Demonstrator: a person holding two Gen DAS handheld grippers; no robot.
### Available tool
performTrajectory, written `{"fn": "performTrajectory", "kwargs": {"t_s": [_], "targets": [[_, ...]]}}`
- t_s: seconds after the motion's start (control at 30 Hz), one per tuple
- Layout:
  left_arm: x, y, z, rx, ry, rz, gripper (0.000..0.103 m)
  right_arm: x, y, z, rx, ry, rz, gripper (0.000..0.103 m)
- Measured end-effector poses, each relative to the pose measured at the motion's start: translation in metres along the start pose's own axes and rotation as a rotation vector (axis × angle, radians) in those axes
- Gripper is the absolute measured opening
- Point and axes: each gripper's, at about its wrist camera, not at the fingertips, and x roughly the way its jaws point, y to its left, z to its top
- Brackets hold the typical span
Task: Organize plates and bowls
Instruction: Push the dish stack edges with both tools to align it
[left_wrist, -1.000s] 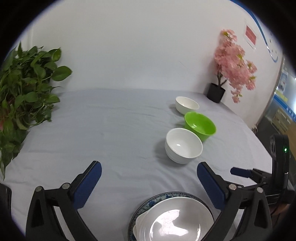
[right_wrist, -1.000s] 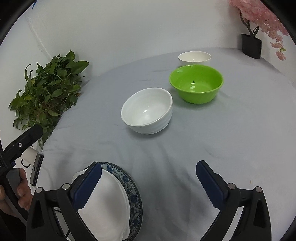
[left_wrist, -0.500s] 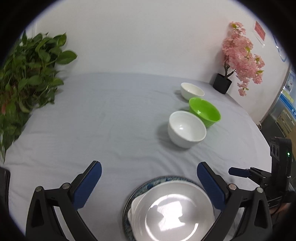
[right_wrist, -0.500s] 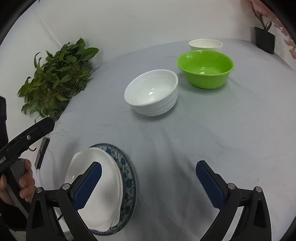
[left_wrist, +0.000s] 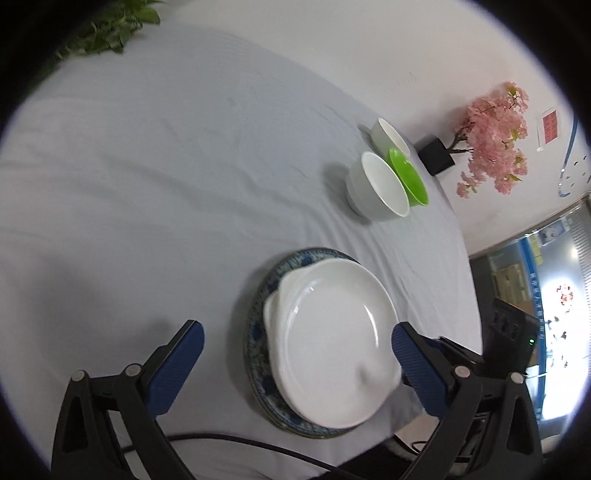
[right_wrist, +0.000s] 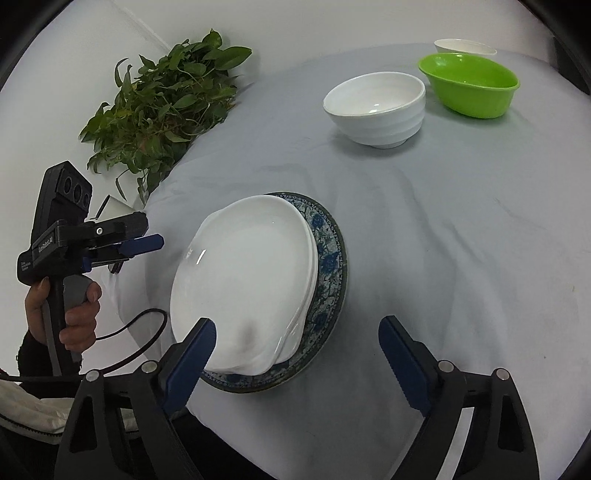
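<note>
A stack of white plates lies on a blue-patterned plate near the table's front edge; it also shows in the right wrist view, on the patterned plate. Beyond stand a white bowl, a green bowl and a small white bowl. My left gripper is open and empty, its jaws either side of the plate stack. My right gripper is open and empty just in front of the stack.
A grey cloth covers the table. A leafy green plant stands at the left edge. A pink flower tree in a black pot stands at the far right. The left hand-held gripper shows in the right wrist view.
Both grippers have moved forward and tilted down toward the plate stack, which now sits larger between their jaws. Bowls and plates have not moved.
</note>
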Motion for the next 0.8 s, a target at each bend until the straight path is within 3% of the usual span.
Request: {"fn": "performTrajectory", "kwargs": {"t_s": [0.17, 0.27, 0.33, 0.57, 0.7, 0.8], "targets": [[0.014, 0.003, -0.006, -0.036, 0.071, -0.055, 0.078, 0.011, 0.012, 0.003, 0.0, 0.034, -0.007, 0.077], [0.024, 0.003, -0.008, -0.043, 0.106, -0.052, 0.061, 0.016, 0.019, 0.006, -0.007, 0.039, -0.016, 0.076], [0.03, 0.003, -0.01, -0.044, 0.125, -0.051, 0.054, 0.02, 0.023, 0.008, -0.013, 0.044, -0.046, 0.076], [0.026, 0.004, -0.005, -0.039, 0.117, -0.008, 0.052, 0.028, 0.025, 0.016, -0.001, 0.052, -0.064, 0.076], [0.01, 0.002, 0.001, -0.002, 0.053, 0.133, 0.061, 0.029, 0.025, 0.02, -0.008, 0.048, -0.076, 0.076], [0.018, 0.009, 0.001, -0.017, 0.094, 0.113, 0.065, 0.031, 0.024, 0.023, -0.003, 0.048, -0.077, 0.076]]}}
